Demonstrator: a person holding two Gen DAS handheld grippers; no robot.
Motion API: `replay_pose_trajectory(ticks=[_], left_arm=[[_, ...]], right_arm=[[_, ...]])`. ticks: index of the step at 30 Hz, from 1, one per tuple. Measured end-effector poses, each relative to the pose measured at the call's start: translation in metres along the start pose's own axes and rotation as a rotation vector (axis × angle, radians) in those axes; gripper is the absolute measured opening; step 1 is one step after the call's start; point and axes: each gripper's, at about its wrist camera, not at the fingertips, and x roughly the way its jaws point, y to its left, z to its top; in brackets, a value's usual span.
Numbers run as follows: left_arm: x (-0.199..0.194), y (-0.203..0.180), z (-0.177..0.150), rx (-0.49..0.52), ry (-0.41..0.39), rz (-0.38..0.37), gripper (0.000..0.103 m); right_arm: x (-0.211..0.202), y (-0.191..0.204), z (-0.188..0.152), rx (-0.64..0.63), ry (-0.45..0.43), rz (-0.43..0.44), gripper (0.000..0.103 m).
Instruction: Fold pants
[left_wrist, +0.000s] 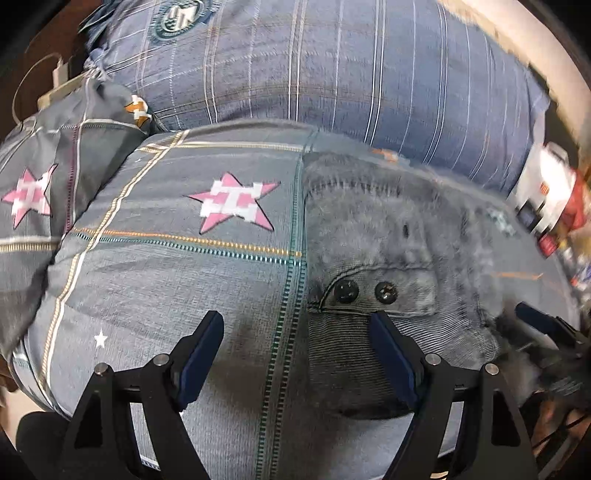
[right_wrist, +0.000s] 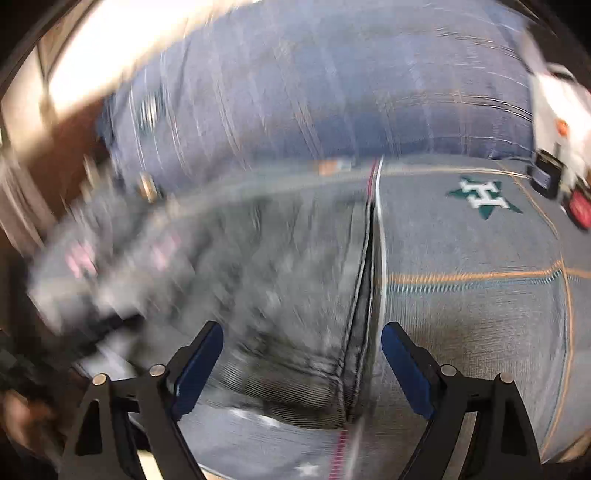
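So the pants (left_wrist: 388, 236) are grey corduroy, lying spread on a bed over a grey bedspread (left_wrist: 177, 266) with pink stars and plaid lines, and from the left camera you get the waist end with two dark buttons (left_wrist: 365, 291) on the flap. My guess is they handle like any corduroy: soft and floppy, a bit of weight, lots of friction, so they won't slide out of a pinch but they'll drag and bunch on the sheet rather than glide. Nothing fragile, though I'd keep the pads off the buttons. Best places to take hold look like the thick bits: the waistband corner near the buttons, and on the other side the stitched outer seam (right_wrist: 356, 332) and the hem edge you see in the right camera, since double layers give something solid to bite. That view is pretty blurred, so I can't say exactly how the leg lies there. The left tool (left_wrist: 297, 334) sits wide open with nothing in it, straddling the edge where the pants meet the bedspread. The right tool (right_wrist: 302, 345) is just as wide open and empty, hovering over the seam. Farther back there's a blue plaid pillow (left_wrist: 314, 66) against the headboard side.
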Motion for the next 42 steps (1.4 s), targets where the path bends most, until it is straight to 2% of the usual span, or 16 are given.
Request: replay_pose_trajectory(ticks=[1, 2, 5, 7, 9, 12, 14, 15, 17, 18, 21, 26, 31, 36, 39, 42], left_arm=[[0.005, -0.003, -0.001, 0.025, 0.01, 0.02, 0.083], [0.005, -0.005, -0.002, 0.046, -0.001, 0.042, 0.083], [-0.013, -0.008, 0.005, 0.063, -0.038, 0.057, 0.083], [-0.027, -0.01, 0.009, 0.049, -0.089, 0.005, 0.083], [-0.028, -0.016, 0.01, 0.064, -0.081, -0.022, 0.083], [-0.003, -0.026, -0.001, 0.136, 0.005, 0.01, 0.083], [0.0, -0.023, -0.003, 0.109, -0.012, -0.006, 0.083], [0.002, -0.021, -0.002, 0.098, -0.002, -0.013, 0.083], [0.001, -0.019, -0.002, 0.094, 0.001, -0.03, 0.084], [0.001, -0.018, -0.002, 0.094, 0.001, -0.032, 0.084], [0.0, -0.013, -0.002, 0.072, 0.005, -0.062, 0.084], [-0.011, -0.005, 0.0, 0.027, -0.02, -0.117, 0.084], [-0.027, 0.01, -0.006, -0.004, -0.043, -0.11, 0.084], [-0.033, 0.028, -0.019, -0.064, -0.038, -0.104, 0.084], [-0.036, 0.035, -0.026, -0.085, -0.031, -0.109, 0.084], [-0.043, 0.039, -0.027, -0.094, -0.047, -0.098, 0.084]], right_arm=[[0.021, 0.002, -0.004, -0.035, 0.093, -0.054, 0.089], [0.027, 0.002, -0.006, -0.032, 0.121, -0.047, 0.089], [0.005, -0.006, 0.011, -0.011, 0.06, -0.039, 0.089], [-0.011, -0.011, 0.033, 0.004, 0.002, -0.028, 0.089], [-0.014, -0.014, 0.057, 0.03, -0.01, 0.034, 0.089], [-0.003, -0.007, 0.096, 0.065, 0.009, 0.232, 0.089], [0.03, -0.007, 0.116, 0.13, 0.085, 0.387, 0.089], [0.054, -0.01, 0.124, 0.174, 0.127, 0.426, 0.089], [0.093, -0.017, 0.126, 0.208, 0.197, 0.416, 0.088], [0.104, -0.026, 0.125, 0.271, 0.192, 0.43, 0.088], [0.09, -0.034, 0.127, 0.348, 0.163, 0.45, 0.088], [0.036, -0.032, 0.099, 0.32, 0.087, 0.423, 0.088], [-0.004, -0.034, 0.043, 0.337, 0.059, 0.409, 0.088], [-0.022, -0.033, -0.001, 0.385, 0.042, 0.431, 0.088], [-0.029, -0.03, -0.012, 0.397, 0.029, 0.433, 0.088], [-0.035, -0.021, -0.007, 0.362, 0.015, 0.446, 0.088]])
